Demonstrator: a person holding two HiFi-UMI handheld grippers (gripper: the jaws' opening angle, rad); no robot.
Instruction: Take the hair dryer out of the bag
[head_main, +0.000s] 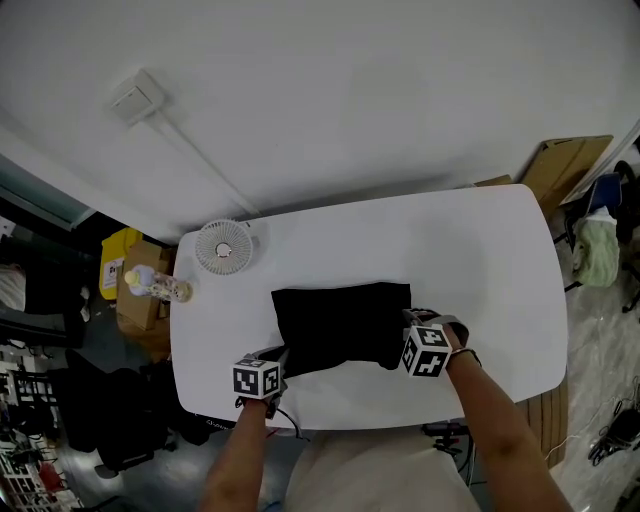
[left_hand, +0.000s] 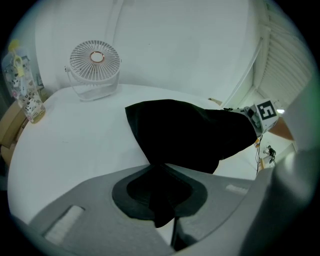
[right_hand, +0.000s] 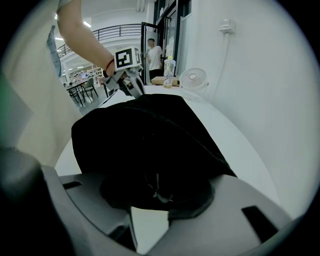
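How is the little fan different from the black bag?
The fan is white, round and stands upright; the black bag is dark, boxy and lies slumped. The fan sits at a far corner; the bag lies near the front edge. Both rest on the white table.

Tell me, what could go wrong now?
The left gripper pinches just a corner of the bag, so that cloth may slip out. The dryer doesn't show; if it is inside and the bag gets lifted, it might drop onto the table.
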